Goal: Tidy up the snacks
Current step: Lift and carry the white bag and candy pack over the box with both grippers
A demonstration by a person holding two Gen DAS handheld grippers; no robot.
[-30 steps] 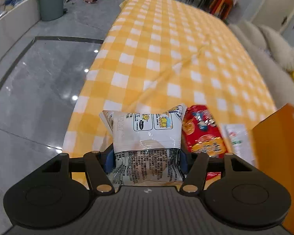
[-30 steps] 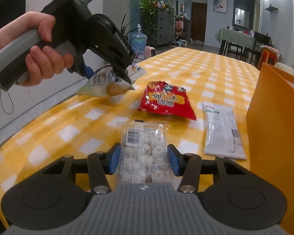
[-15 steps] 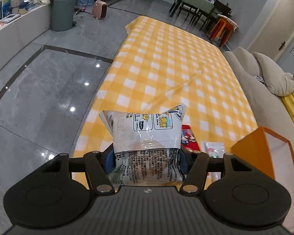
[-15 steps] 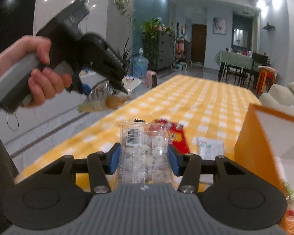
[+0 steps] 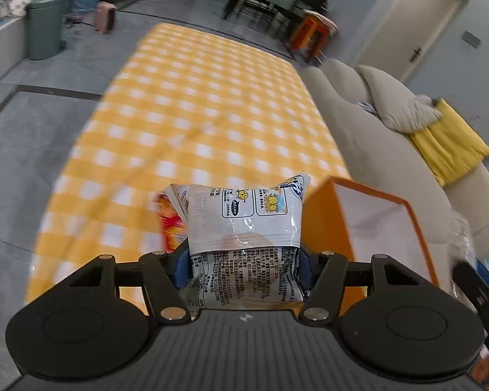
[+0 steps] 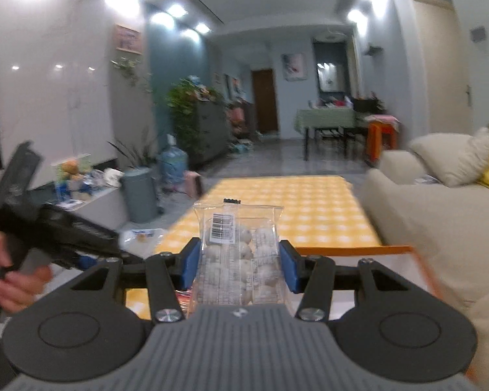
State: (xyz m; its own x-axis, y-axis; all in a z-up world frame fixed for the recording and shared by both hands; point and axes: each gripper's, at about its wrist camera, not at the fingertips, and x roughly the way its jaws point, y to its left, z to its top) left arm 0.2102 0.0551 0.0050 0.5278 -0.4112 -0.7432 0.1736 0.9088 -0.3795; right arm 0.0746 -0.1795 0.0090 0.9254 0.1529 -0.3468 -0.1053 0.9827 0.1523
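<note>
My left gripper is shut on a white snack bag with yellow cartoon figures and holds it in the air above the table, just left of the open orange box. A red snack packet lies on the table below, mostly hidden by the bag. My right gripper is shut on a clear packet of round white candies and holds it above the orange box's rim. The left gripper with its white bag also shows in the right wrist view, at the left.
The long table has a yellow checked cloth. A beige sofa with cushions runs along its right side. A grey bin stands on the floor far left. A dining table stands at the back.
Both grippers have risen and moved right with their packets. The left one now hangs beside the orange box's opening. The right one now looks level over the box's rim.
</note>
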